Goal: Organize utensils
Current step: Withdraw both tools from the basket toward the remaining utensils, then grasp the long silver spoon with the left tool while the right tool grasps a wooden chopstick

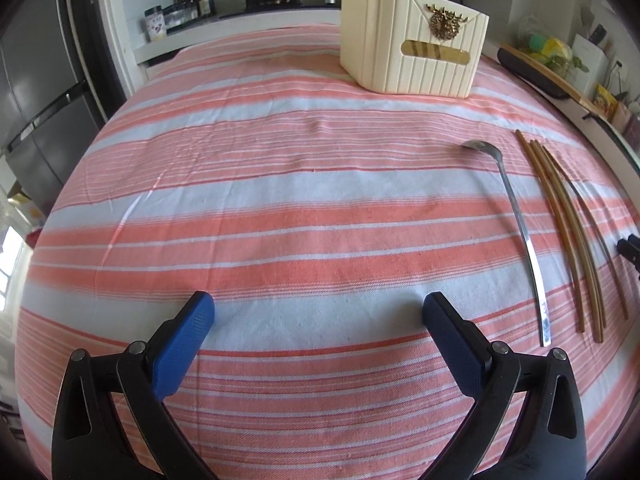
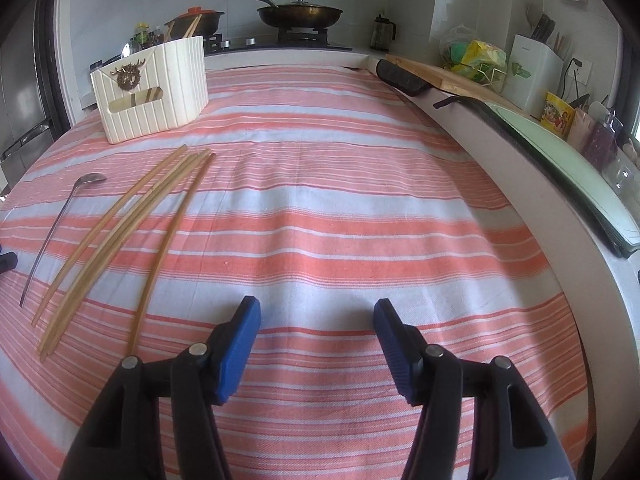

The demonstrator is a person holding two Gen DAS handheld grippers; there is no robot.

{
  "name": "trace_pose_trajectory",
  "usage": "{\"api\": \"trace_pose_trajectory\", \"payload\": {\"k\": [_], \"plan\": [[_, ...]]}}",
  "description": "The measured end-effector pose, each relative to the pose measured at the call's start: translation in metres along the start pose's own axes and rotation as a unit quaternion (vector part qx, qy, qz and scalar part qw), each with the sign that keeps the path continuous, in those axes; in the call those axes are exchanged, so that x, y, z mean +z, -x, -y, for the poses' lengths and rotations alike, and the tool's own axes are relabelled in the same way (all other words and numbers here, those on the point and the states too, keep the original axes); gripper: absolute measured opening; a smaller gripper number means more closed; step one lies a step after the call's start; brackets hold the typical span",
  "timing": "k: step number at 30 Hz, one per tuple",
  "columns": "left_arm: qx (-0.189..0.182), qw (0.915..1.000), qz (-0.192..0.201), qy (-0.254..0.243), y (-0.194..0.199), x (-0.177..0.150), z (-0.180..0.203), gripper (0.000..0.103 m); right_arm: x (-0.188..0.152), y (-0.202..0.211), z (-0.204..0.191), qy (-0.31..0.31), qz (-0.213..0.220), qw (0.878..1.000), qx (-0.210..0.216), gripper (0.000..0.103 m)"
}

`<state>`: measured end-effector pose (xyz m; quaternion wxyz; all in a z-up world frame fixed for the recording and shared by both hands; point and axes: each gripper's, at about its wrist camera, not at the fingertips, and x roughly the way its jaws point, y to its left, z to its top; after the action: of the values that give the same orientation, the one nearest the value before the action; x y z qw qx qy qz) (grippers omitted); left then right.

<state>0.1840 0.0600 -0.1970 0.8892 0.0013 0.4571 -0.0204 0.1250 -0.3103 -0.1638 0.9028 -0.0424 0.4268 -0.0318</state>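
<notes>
Spoon: long, slim, steel, small bowl; flat on striped tabletop. Chopsticks: four, tan wood, beside spoon. Holder: cream, ribbed, gold emblem, far end. Left gripper fingers wide apart, empty; right gripper fingers apart, empty.

A long steel spoon is laid flat on the striped cloth, just beside four wooden chopsticks. A cream ribbed holder is stood upright further back, already loaded with a spoon and chopsticks.

Left hand-held gripper, black arms, blue textured pads (silver pivot screws), right hand-held gripper alike
</notes>
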Motion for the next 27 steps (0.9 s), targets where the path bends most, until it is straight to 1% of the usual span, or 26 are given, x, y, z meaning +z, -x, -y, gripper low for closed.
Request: {"api": "trace_pose_trajectory", "payload": {"k": [5,6,7,9,10,11,12,14,16,17,18,20,21,27], "plan": [[0.002,0.9999,-0.011,0.001,0.000,0.002,-0.001,0.102,0.000,0.000,0.000,0.000,0.000,1.000,0.000,0.060],[0.002,0.9999,-0.011,0.010,0.002,0.002,-0.001,0.102,0.000,0.000,0.000,0.000,0.000,1.000,0.000,0.060],[-0.005,0.9998,-0.005,0.021,0.005,0.002,0.001,0.102,0.000,0.000,0.000,0.000,0.000,1.000,0.000,0.060],[-0.040,0.9986,0.017,0.030,0.017,0.005,0.010,0.102,0.000,0.000,0.001,-0.001,0.000,1.000,0.001,0.060],[-0.053,0.9980,0.026,0.023,0.022,0.010,0.020,0.102,0.000,0.000,0.001,-0.001,0.000,1.000,0.001,0.061],[-0.058,0.9977,0.034,0.009,0.026,0.015,0.032,0.102,0.000,0.000,0.001,-0.001,0.000,1.000,0.002,0.061],[-0.056,0.9976,0.039,-0.013,0.028,0.022,0.047,0.102,0.000,0.000,0.001,-0.002,0.000,1.000,0.002,0.061],[-0.040,0.9967,0.039,-0.059,0.023,0.033,0.077,0.102,0.000,0.000,0.001,-0.002,0.000,1.000,0.002,0.061],[-0.017,0.9954,0.027,-0.091,0.006,0.040,0.101,0.102,0.000,0.000,0.001,-0.003,-0.001,1.000,0.004,0.061],[-0.005,0.9951,0.014,-0.097,-0.005,0.041,0.109,0.102,0.000,0.000,0.001,-0.005,-0.001,1.000,0.004,0.061],[0.005,0.9951,0.003,-0.099,-0.015,0.041,0.113,0.102,0.000,0.000,0.001,-0.006,0.000,1.000,0.005,0.061],[-0.007,0.9968,0.004,-0.079,-0.019,0.042,0.111,0.103,0.000,0.000,0.001,-0.007,0.000,1.000,0.005,0.061],[-0.006,0.9974,0.002,-0.071,-0.019,0.042,0.108,0.103,0.000,0.000,0.001,-0.008,0.000,1.000,0.005,0.061],[0.031,0.9981,0.009,-0.052,-0.011,0.041,0.079,0.102,-0.001,0.000,0.003,-0.009,0.001,1.000,0.005,0.061]]}}
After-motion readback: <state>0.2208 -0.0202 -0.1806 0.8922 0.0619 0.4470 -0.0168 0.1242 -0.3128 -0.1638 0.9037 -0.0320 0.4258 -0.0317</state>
